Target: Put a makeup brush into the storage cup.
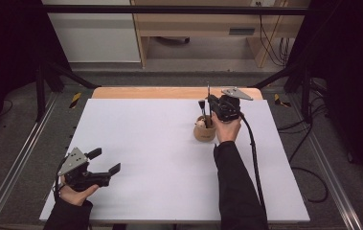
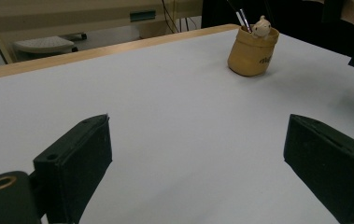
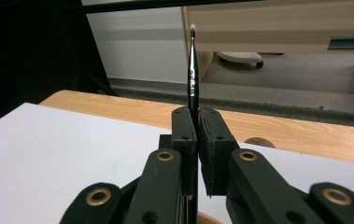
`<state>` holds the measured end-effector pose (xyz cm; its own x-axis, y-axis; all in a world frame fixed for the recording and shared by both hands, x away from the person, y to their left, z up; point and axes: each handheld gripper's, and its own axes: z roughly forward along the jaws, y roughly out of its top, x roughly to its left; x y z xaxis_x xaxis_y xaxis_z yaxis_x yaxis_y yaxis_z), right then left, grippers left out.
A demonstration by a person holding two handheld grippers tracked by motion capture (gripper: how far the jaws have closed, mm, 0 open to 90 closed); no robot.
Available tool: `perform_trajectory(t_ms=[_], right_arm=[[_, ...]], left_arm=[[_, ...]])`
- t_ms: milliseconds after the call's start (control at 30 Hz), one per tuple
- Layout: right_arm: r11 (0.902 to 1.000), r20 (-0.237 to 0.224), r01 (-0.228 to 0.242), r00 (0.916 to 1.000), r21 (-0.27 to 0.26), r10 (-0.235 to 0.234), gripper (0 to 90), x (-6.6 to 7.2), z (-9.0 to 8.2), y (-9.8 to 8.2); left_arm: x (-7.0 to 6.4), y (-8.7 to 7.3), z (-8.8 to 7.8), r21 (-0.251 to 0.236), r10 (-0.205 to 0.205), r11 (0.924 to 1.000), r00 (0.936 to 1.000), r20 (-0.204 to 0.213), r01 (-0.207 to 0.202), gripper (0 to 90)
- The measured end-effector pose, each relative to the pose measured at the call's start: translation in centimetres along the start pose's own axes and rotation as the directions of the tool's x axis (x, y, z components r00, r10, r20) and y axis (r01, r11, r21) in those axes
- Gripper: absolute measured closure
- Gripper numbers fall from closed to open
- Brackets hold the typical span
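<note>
While my right gripper's (image 1: pixel 211 103) fingers pinch the brush (image 3: pixel 193 70) upright above the holder (image 1: pixel 204 130), left gripper (image 1: pixel 103 162) idles wide, well apart.

Looks like a lab setup to me: black frame (image 1: pixel 169 9) around the worktop (image 1: pixel 160 158), cables (image 1: pixel 308 143) trailing across the floor.

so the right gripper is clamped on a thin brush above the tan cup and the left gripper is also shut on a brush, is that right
Not quite. The left gripper is open and holds nothing; the left gripper view shows its jaws wide apart over the bare white table. The rest stands: in the right gripper view the right gripper is shut on the thin brush, above the tan cup.
</note>
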<state>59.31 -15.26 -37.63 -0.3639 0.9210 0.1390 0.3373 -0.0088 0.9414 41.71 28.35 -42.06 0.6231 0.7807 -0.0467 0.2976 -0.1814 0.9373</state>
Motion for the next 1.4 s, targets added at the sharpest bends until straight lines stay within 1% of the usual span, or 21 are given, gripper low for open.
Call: perform_trajectory(t_ms=[67,200,333,367,500,833,1000,1167,1267,1400], right_arm=[[1.0,0.0,0.002,1.0,0.001,-0.002,85.8,0.0,0.2,-0.1],[1.0,0.004,-0.008,1.0,0.004,0.008,85.8,-0.1,0.4,-0.2],[0.9999,0.011,-0.002,0.9999,0.01,0.001,85.8,-0.2,0.7,-0.5],[0.9998,0.008,-0.009,0.9999,0.016,0.009,85.8,-0.2,0.7,-0.5],[0.9998,0.009,-0.007,0.9999,0.02,0.006,85.8,-0.2,0.9,-0.8],[0.9994,0.014,-0.008,0.9999,0.034,0.007,85.8,-0.2,1.1,-1.1],[0.9992,0.014,0.0,0.9999,0.04,0.0,85.8,-0.1,1.3,-1.4],[0.9987,0.018,-0.006,0.9998,0.05,0.005,85.8,0.0,1.4,-1.6],[0.9988,0.018,-0.013,0.9998,0.048,0.012,85.8,-0.1,1.5,-2.0],[0.9979,0.02,-0.017,0.9997,0.063,0.016,85.8,-0.3,1.5,-2.7]], left_arm=[[0.0,0.0,0.0,0.002,-0.002,1.0,1.0,-0.001,0.002,7.2],[0.0,0.0,0.0,0.0,-0.001,1.0,1.0,-0.001,0.001,7.2],[0.0,0.0,0.0,0.0,-0.001,1.0,1.0,-0.001,0.001,7.2],[0.0,0.0,0.0,0.0,-0.001,1.0,1.0,-0.001,0.001,7.2],[0.0,0.0,0.0,-0.001,-0.001,1.0,1.0,-0.001,0.001,7.2],[0.0,0.0,-0.1,-0.003,-0.001,1.0,1.0,0.0,0.001,7.2],[0.0,0.1,-0.1,-0.004,0.0,1.0,1.0,0.0,0.0,7.2],[0.0,0.0,-0.1,-0.003,0.0,1.0,1.0,0.0,0.0,7.2],[0.0,0.1,-0.1,-0.001,0.002,1.0,1.0,0.0,-0.002,7.2],[0.0,0.1,-0.1,0.0,0.002,1.0,1.0,0.0,-0.002,7.2]])
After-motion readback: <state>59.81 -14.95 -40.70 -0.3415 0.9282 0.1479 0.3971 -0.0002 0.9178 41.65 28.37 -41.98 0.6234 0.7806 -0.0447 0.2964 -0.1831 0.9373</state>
